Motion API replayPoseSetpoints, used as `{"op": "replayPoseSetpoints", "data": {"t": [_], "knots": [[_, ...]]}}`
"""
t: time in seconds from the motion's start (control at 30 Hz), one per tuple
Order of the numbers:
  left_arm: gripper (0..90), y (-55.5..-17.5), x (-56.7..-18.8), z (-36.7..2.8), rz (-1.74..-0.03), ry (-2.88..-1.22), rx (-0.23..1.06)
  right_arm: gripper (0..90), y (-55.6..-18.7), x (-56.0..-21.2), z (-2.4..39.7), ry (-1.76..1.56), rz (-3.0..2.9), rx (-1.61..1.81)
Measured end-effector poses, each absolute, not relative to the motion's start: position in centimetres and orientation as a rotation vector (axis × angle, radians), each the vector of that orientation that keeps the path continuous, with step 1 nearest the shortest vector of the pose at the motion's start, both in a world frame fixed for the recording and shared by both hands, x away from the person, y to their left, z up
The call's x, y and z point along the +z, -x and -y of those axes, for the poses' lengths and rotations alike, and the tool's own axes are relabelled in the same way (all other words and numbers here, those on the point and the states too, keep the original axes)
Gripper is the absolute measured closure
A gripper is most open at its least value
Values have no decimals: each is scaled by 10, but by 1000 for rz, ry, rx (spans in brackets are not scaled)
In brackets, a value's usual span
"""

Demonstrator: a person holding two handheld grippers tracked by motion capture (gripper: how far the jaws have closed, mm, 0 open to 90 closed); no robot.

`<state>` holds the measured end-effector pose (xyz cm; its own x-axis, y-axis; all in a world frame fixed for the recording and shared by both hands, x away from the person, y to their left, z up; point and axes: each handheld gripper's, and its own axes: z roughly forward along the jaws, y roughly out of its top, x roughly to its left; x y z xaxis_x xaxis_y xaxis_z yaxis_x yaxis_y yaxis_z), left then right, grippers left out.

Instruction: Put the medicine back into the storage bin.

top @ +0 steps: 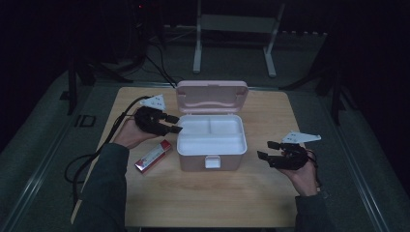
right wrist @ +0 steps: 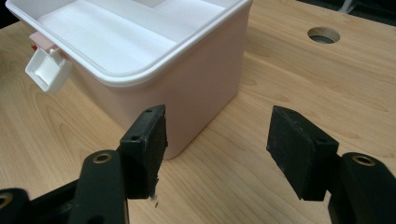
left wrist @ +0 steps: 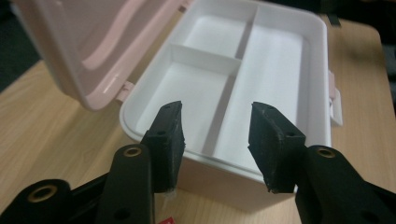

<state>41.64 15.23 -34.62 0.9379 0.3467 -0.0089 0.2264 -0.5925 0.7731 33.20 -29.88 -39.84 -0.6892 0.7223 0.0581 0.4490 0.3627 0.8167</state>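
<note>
A pink box (top: 211, 157) with a white divided tray (top: 211, 134) stands open mid-table, its lid (top: 212, 95) tilted back and a white latch (top: 212, 161) on the front. My left gripper (top: 174, 123) hovers at the box's left rim, open, nothing between its jaws. In the left gripper view that gripper (left wrist: 216, 135) looks over the tray's compartments (left wrist: 261, 70). My right gripper (top: 268, 150) is open to the right of the box, apart from it. Its own view shows the right gripper (right wrist: 217, 149) open beside the box's pink wall (right wrist: 187, 98).
A small red and white packet (top: 153, 156) lies on the wooden table (top: 203, 198) left of the box's front. A round hole (right wrist: 323, 34) is cut into the tabletop beyond the box. A white frame (top: 237, 29) stands on the floor behind the table.
</note>
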Motion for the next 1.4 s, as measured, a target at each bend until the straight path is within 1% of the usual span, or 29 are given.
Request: {"op": "replayPoseSetpoints", "data": {"t": [0.07,0.1,0.23,0.27,0.33,0.47,0.7,0.87,1.03,1.13,1.3,1.33,1.4], "knots": [[555,-419,-345,-151,-387,-2253,174,373,-332,-398,299,-1032,-2319,1238],[569,-424,-342,-144,-358,-2306,151,373,-332,-398,299,-1032,-2320,1238],[591,-427,-340,-138,-336,-2346,136,373,-331,-399,300,-1029,-2322,1236],[594,-430,-338,-128,-299,-2396,123,373,-332,-400,300,-1034,-2328,1229],[609,-431,-336,-121,-282,-2416,117,373,-332,-400,300,-1031,-2331,1226],[612,-433,-334,-108,-255,-2468,114,373,-331,-400,301,-1029,-2331,1223],[667,-437,-333,-88,-220,-2553,102,373,-331,-401,300,-1023,-2339,1220],[709,-440,-336,-74,-199,-2622,96,373,-332,-402,300,-1022,-2346,1213],[716,-441,-340,-65,-192,-2653,86,373,-332,-402,300,-1018,-2347,1213],[732,-444,-345,-57,-183,-2708,82,373,-332,-403,301,-1021,-2348,1216],[750,-444,-350,-51,-179,-2753,52,373,-332,-404,300,-1020,-2352,1210],[758,-445,-352,-47,-164,-2799,51,373,-332,-404,300,-1018,-2355,1210],[771,-445,-354,-43,-154,-2819,53,373,-332,-405,300,-1015,-2357,1208]]}}
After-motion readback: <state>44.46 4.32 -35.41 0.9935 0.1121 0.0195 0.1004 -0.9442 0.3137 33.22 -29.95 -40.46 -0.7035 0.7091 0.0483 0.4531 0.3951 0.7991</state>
